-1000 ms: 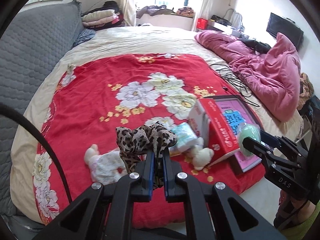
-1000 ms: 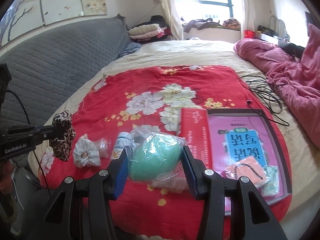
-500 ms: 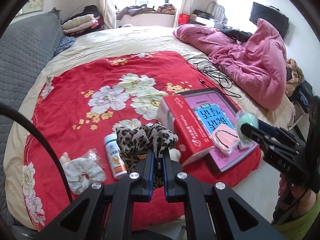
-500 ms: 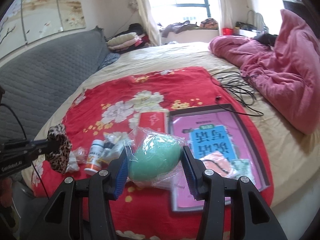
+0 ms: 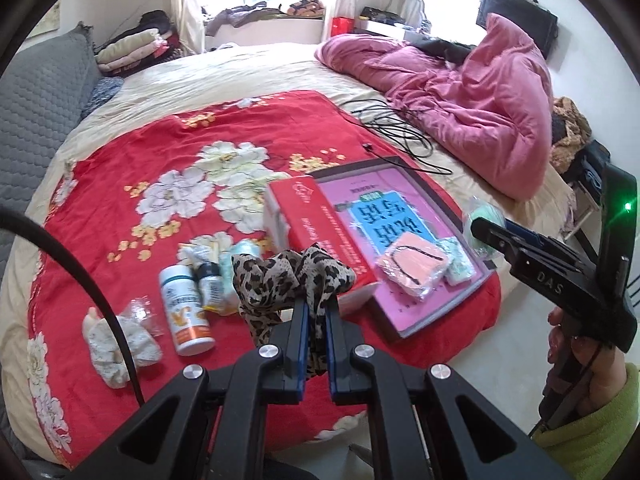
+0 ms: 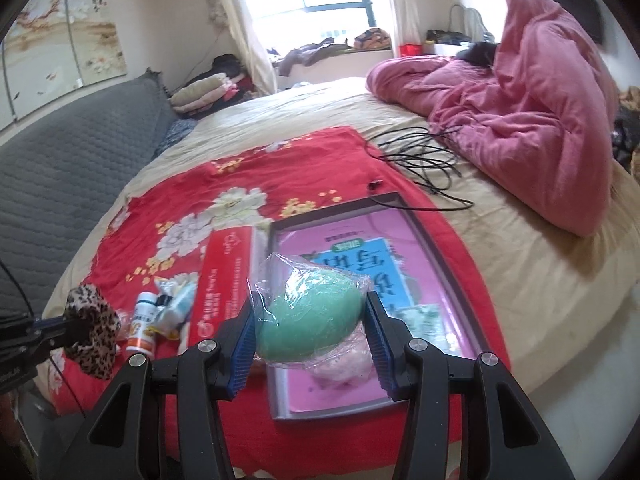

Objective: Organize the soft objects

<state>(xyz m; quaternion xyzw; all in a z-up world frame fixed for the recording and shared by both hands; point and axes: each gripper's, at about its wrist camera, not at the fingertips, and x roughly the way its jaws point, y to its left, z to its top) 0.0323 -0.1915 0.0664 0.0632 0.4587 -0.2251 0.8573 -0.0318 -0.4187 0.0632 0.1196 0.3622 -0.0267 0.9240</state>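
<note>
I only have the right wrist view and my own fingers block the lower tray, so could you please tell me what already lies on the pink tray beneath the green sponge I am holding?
Observer: From the left wrist view, a peach pouch in clear wrap lies on the pink tray, near its front right corner.
Operator: Thank you. Is anything beside it?
Observer: Yes, a small pale green packet sits just right of the pouch, toward the tray's edge.
Operator: And what lies left of the white bottle?
Observer: A white scrunchie lies on the red blanket there, partly behind a black cable.
</note>
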